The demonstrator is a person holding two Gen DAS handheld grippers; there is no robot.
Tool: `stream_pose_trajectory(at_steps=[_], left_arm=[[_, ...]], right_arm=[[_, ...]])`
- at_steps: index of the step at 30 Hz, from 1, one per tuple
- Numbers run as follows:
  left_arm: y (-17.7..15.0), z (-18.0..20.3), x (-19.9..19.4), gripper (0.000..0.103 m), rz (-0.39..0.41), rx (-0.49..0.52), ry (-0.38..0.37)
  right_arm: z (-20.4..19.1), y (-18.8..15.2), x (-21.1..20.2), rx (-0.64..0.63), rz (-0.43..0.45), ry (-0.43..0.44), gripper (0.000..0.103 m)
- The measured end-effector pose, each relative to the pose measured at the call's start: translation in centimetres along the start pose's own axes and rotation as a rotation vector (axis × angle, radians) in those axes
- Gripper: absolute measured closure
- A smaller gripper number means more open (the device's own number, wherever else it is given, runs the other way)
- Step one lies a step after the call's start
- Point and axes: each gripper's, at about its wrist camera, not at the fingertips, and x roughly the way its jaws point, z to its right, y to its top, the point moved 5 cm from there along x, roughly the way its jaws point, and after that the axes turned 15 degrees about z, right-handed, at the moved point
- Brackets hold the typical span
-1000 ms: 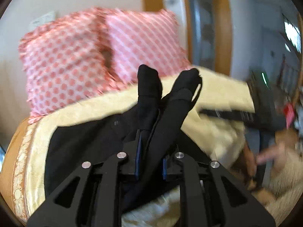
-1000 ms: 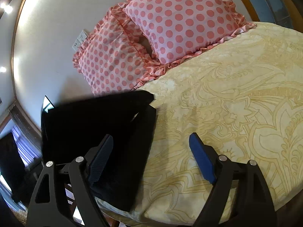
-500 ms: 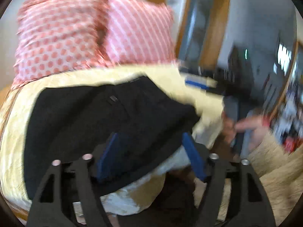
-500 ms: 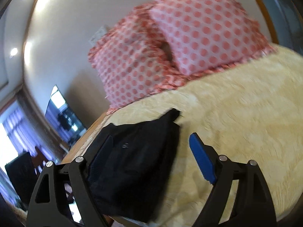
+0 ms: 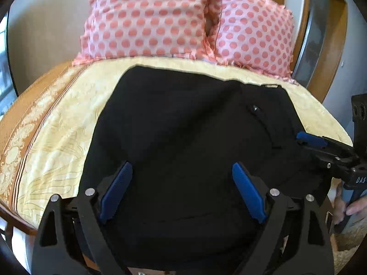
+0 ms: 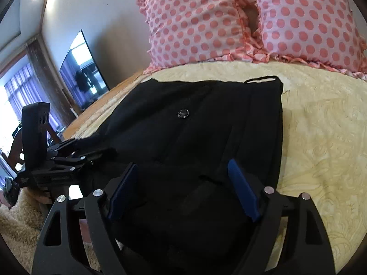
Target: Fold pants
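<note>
Black pants lie folded on the yellow bedspread, waistband toward the pillows, near end hanging over the bed's front edge. They also show in the right wrist view, with a button on top. My left gripper is open above the pants' near part, holding nothing. My right gripper is open above the pants' near right part, also empty. The right gripper also shows in the left wrist view at the pants' right edge. The left gripper shows in the right wrist view at their left edge.
Two pink polka-dot pillows stand against the wall at the head of the bed. A dark TV screen hangs on the left wall. A wooden door frame is at the right. Shaggy cream rug lies below the bed.
My left gripper has let go of the pant legs and opened. The pants now lie flat on the bed. Both grippers have drawn back to the near edge.
</note>
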Motion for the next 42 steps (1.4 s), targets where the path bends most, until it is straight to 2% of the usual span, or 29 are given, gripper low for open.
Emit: stream_pose_trajectory(at_steps=[3,4,6,12,16,18,21,22,26,28,29,30,33,36,38,42], left_arm=[[-0.2,-0.2,-0.2,0.006,0.019,-0.036,-0.029],[-0.1,-0.4,-0.1,0.005,0.026,-0.056,-0.043],[0.0,-1.1,-0.1,0.005,0.040,-0.103,-0.079],[0.4,-1.1,-0.1,0.004,0.043,-0.134,-0.126],[0.4,-1.1,-0.1,0.004,0.048,-0.134,-0.130],[0.3,-1.0,-0.1,0.004,0.047,-0.132,-0.131],[0.3,-1.0,-0.1,0.004,0.048,-0.131,-0.130],[0.3,-1.0,-0.1,0.004,0.048,-0.131,-0.130],[0.3,-1.0,0.0,0.003,0.050,-0.124,-0.130],[0.3,-0.9,-0.1,0.003,0.051,-0.127,-0.130],[0.4,-1.0,-0.2,0.003,0.051,-0.136,-0.134],[0.7,-1.1,-0.4,0.006,0.048,-0.150,-0.143],[2.6,-2.2,-1.6,0.011,0.074,-0.216,-0.188],[5.4,-5.1,-2.7,0.011,0.142,-0.255,-0.130],[6.7,-6.8,-2.1,0.011,0.123,-0.284,-0.101],[7.2,-8.6,1.3,0.014,-0.014,-0.329,-0.094]], right_arm=[[1.1,1.7,-1.3,0.116,0.036,0.043,0.021],[2.4,2.8,-2.0,0.188,0.082,0.045,0.021],[5.2,4.1,-2.4,0.292,0.108,0.012,0.020],[8.8,4.1,0.3,0.387,0.004,-0.028,0.020],[8.5,3.1,2.4,0.366,-0.081,-0.033,0.022],[7.9,3.0,2.7,0.340,-0.086,-0.016,0.028],[6.5,3.2,2.9,0.285,-0.093,0.013,0.028],[6.3,3.1,3.0,0.262,-0.098,-0.005,0.028],[7.0,3.1,3.2,0.296,-0.089,0.010,0.029],[7.1,3.1,3.4,0.279,-0.088,0.005,0.046],[7.0,3.1,3.4,0.255,-0.088,-0.008,0.064],[6.9,3.1,3.3,0.233,-0.083,-0.018,0.069],[5.5,3.8,2.4,0.172,-0.024,0.030,0.076],[3.3,4.4,1.5,0.083,0.028,0.089,0.077],[3.4,4.4,1.9,0.063,0.020,0.060,0.078],[5.8,3.7,2.7,0.175,-0.021,0.021,0.077]])
